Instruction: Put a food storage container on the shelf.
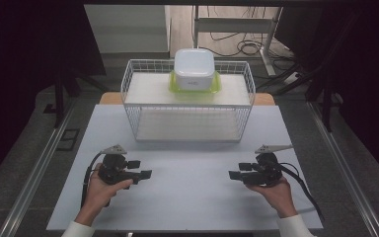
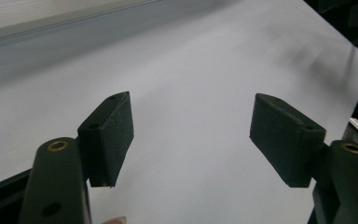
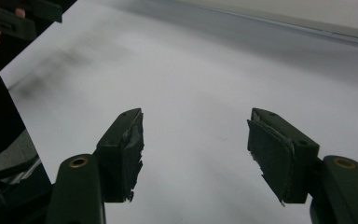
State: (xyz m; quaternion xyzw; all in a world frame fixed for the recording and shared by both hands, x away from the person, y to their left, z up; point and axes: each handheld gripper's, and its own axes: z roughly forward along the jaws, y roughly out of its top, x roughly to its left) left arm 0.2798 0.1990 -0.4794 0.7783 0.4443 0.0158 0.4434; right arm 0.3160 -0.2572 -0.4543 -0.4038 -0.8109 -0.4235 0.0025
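My left gripper (image 1: 145,174) lies low over the white table (image 1: 187,192) at the front left, held in a hand and pointing right. Its jaws stand wide open over bare tabletop in the left gripper view (image 2: 191,116). My right gripper (image 1: 234,174) mirrors it at the front right, pointing left. It is open too, with nothing between its worn pads (image 3: 196,135). At the back stands a white wire rack (image 1: 128,79). On its upper shelf sits a white lidded box (image 1: 194,66) on top of a green container (image 1: 216,85).
The rack's lower shelf (image 1: 187,126) holds nothing. Metal rails (image 1: 34,177) run along both sides of the table. Beyond the rack are a desk frame and cables on the floor (image 1: 242,47). The opposite hand and its gripper (image 3: 9,18) appear in the right gripper view's corner.
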